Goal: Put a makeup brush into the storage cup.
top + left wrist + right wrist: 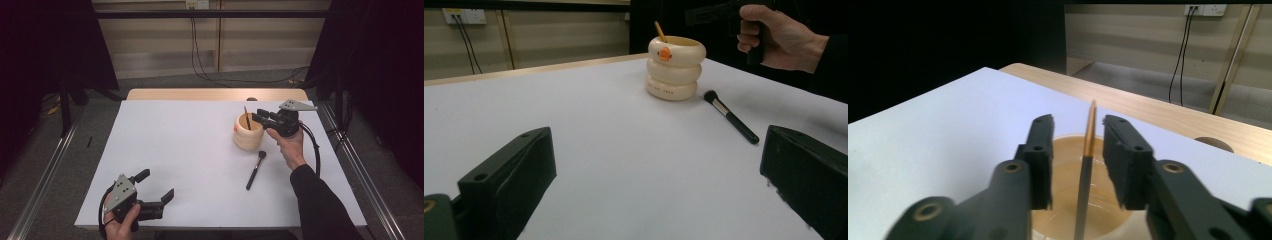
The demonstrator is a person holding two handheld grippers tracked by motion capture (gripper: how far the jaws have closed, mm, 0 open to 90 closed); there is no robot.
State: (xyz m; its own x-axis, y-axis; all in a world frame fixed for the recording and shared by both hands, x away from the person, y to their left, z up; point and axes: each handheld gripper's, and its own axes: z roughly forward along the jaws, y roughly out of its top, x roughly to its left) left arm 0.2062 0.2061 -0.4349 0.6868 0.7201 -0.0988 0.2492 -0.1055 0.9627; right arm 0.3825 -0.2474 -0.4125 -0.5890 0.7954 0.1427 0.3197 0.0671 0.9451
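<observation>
Two grippers show from above: the right gripper (256, 116) hovers over the cream holder (247, 134), where a slim brush (247, 118) stands. In the right gripper view, that brush (1089, 150) rises between parted jaws, untouched. The left gripper (157, 186) gapes empty.

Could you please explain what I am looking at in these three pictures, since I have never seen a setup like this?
A person at a white table holds a two-jaw hand gripper in each hand. The high view looks down from above; the other two pictures come from cameras riding on the grippers. The left gripper rests open near the table's front edge, holding nothing. The right gripper hovers over a cream ringed cup; a thin brush handle stands in the cup between its jaws, which are open and not pressing it. A black makeup brush lies beside the cup.
</observation>
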